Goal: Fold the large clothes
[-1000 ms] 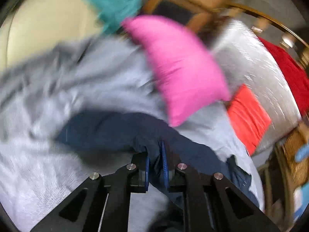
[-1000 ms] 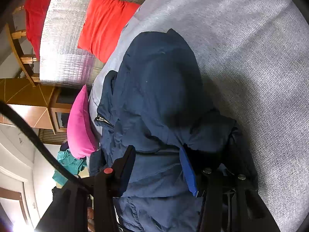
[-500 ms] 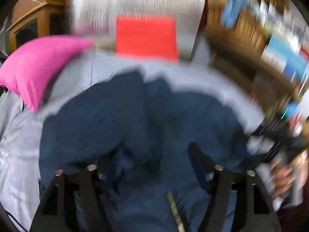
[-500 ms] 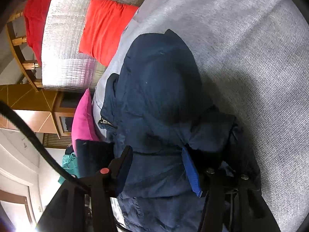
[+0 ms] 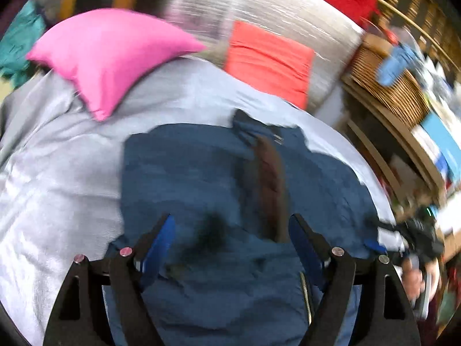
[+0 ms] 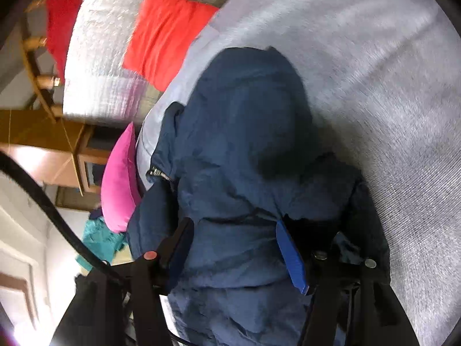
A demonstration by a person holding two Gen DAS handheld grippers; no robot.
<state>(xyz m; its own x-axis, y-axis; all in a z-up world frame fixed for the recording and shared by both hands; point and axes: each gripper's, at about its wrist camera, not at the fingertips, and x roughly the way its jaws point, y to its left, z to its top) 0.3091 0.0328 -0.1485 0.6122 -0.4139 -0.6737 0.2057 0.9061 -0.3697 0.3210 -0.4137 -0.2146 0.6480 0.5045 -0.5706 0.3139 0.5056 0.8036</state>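
A dark navy puffer jacket [image 5: 201,173] lies on a grey bed cover [image 5: 52,173]. Its hood [image 6: 247,92] points away in the right wrist view, and a zipper [image 6: 160,174] shows at its left edge. My left gripper [image 5: 230,230] is open above the jacket, jaws wide apart with nothing between them. My right gripper [image 6: 233,230] is open too, its blue-padded fingers [image 6: 289,256] straddling the jacket below the hood without closing on it. The right gripper and the hand holding it show at the right edge of the left wrist view [image 5: 403,248].
A pink pillow [image 5: 106,54] and a red cushion [image 5: 268,60] lie at the head of the bed against a silver quilted backrest [image 5: 259,8]. Wicker shelves [image 5: 397,92] stand to the right. Teal cloth [image 6: 98,242] is heaped beside the bed.
My left gripper let go of the jacket fabric, opened wide and swung round over the jacket. The right gripper stayed open and almost still.
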